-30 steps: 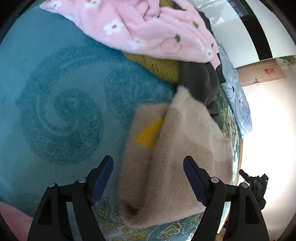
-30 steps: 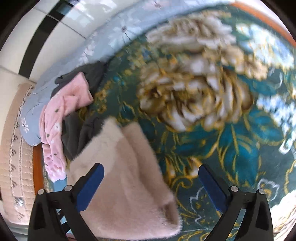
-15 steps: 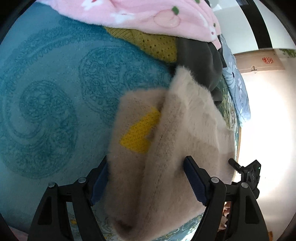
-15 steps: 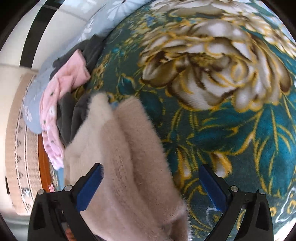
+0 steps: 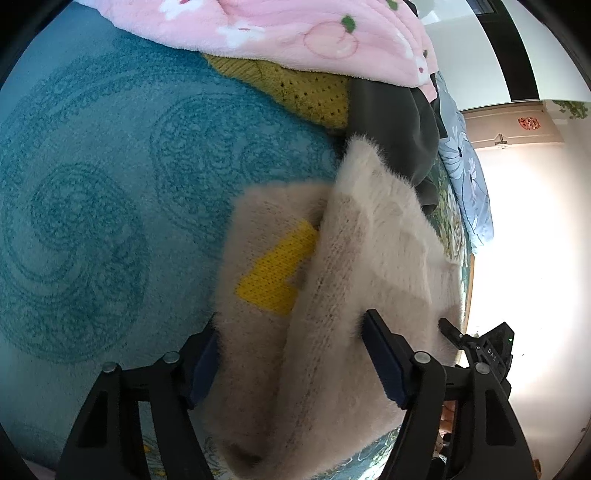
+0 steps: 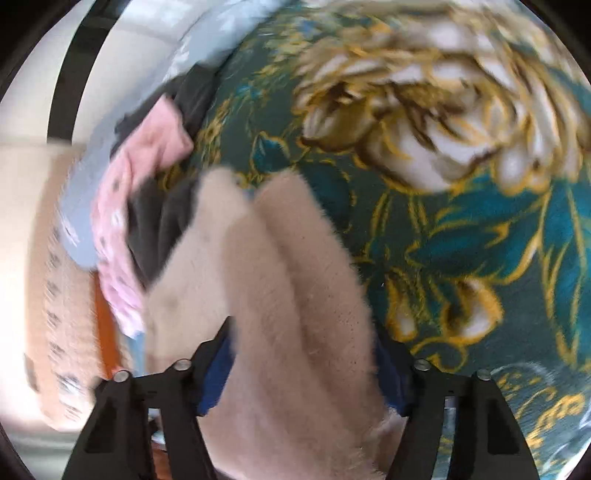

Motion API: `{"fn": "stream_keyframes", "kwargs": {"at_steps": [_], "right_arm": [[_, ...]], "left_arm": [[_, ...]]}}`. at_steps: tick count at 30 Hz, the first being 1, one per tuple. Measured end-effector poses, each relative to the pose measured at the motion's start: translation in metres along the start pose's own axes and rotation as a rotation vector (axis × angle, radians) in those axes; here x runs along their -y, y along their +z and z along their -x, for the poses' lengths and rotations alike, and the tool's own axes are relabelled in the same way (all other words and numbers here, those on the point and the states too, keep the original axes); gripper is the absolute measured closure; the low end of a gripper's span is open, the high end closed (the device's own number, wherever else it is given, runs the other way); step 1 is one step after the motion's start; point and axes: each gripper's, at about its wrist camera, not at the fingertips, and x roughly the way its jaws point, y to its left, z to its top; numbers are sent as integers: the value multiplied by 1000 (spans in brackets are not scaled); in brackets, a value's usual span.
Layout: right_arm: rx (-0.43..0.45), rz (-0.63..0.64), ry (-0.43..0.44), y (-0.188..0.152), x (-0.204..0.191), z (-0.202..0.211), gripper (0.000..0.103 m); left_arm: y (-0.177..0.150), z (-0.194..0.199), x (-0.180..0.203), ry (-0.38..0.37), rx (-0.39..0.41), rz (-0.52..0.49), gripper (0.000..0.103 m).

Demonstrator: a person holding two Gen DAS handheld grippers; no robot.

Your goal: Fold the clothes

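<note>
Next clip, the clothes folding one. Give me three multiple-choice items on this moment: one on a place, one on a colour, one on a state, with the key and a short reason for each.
1. The pink flowered garment lies:
A. on top of the clothes pile
B. between the left gripper's jaws
C. on the floor

2. The patch on the beige fuzzy sweater is:
A. red
B. yellow
C. green

3. The sweater is:
A. spread flat
B. hanging up
C. folded over itself

Key: 1 A, it covers the mustard knit and dark garment. 2 B, bright yellow against the beige. 3 C, layers overlap between the closing jaws of both the left gripper and right gripper.
</note>
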Motion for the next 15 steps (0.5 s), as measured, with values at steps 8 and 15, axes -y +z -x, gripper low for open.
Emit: {"fn": "stream_keyframes", "kwargs": {"at_steps": [8, 15], "right_arm": [[54, -62, 5, -5, 2, 16, 58], [81, -52, 30, -15, -13, 37, 69]], "left_arm": [[-7, 4, 13, 22, 41, -64, 56], [-19, 21, 32, -2, 105, -145, 64]]}}
